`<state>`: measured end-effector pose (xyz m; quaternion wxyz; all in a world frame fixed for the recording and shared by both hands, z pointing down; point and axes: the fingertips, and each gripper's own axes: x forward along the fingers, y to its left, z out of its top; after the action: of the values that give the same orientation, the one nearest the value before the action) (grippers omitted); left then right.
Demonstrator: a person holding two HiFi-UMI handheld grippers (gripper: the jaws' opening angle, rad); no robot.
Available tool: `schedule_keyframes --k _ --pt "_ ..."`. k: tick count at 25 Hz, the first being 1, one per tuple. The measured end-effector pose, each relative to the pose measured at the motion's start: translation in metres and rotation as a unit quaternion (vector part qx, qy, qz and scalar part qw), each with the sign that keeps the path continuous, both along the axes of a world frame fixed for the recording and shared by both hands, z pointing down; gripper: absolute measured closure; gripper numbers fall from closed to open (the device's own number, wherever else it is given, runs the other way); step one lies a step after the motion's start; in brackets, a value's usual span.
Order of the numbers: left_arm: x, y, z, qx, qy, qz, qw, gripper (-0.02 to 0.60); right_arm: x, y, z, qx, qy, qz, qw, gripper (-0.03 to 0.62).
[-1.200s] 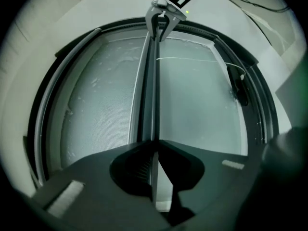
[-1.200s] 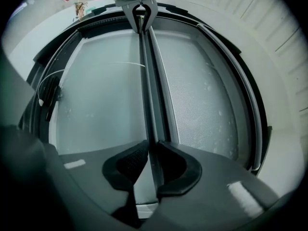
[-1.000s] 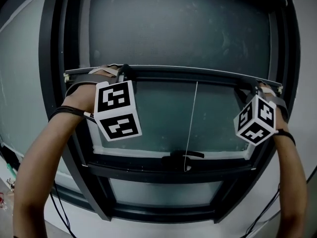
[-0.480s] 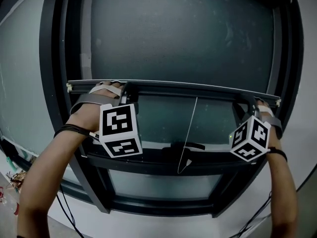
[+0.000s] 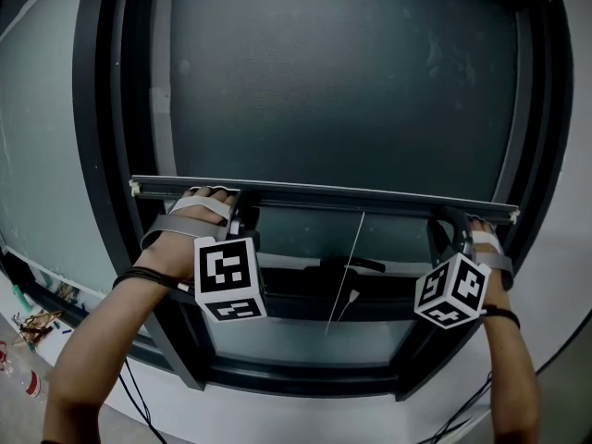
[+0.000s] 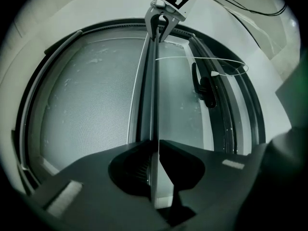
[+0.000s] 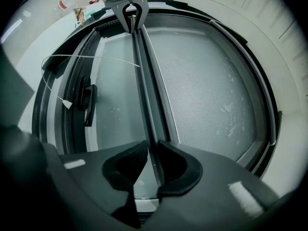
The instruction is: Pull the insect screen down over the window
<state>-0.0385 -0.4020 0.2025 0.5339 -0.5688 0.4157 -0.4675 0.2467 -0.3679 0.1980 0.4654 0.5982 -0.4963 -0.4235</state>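
The grey mesh insect screen [image 5: 342,81] covers the upper window, and its dark bottom bar [image 5: 324,192] lies level across the frame. My left gripper [image 5: 242,213] is shut on the bar's left end, with the bar's thin edge [image 6: 149,90] running between its jaws [image 6: 155,143]. Those jaws have just been opening slightly, with the bar still between them. My right gripper [image 5: 450,225] is shut on the right end, the bar [image 7: 147,81] passing between its jaws [image 7: 153,146]. Each gripper view shows the other gripper on the bar's far end: the right gripper [image 6: 159,25] and the left gripper [image 7: 131,13].
A thin white pull cord [image 5: 350,257] hangs from the bar's middle over the black window handle [image 5: 347,266]. The dark window frame [image 5: 97,155] surrounds everything. Black cables [image 5: 129,396] hang below the sill, and small clutter [image 5: 28,326] lies at the lower left.
Both grippers and the bar have come down together, now close above the window handle. More mesh shows above the bar.
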Motion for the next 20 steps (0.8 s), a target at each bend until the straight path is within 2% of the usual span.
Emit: schedule_keyframes --k 6,10,17,20 --pt "-0.003 -0.003 0.037 -0.049 -0.010 0.003 0.9988 0.532 -0.004 -0.001 0.038 -0.049 -0.003 -0.004 0.999 0.517" --pt "-0.004 -0.002 0.061 -0.062 -0.006 0.004 0.9981 0.502 -0.005 0.001 0.058 -0.047 -0.017 -0.008 0.999 0.519" --pt "-0.002 -0.004 0.078 -0.065 -0.009 -0.001 0.9978 0.500 -0.003 -0.001 0.074 -0.043 -0.020 -0.006 0.999 0.517" --pt "-0.002 -0.004 0.098 -0.090 -0.017 -0.002 0.9958 0.502 -0.003 -0.002 0.094 -0.072 -0.018 -0.006 0.997 0.520"
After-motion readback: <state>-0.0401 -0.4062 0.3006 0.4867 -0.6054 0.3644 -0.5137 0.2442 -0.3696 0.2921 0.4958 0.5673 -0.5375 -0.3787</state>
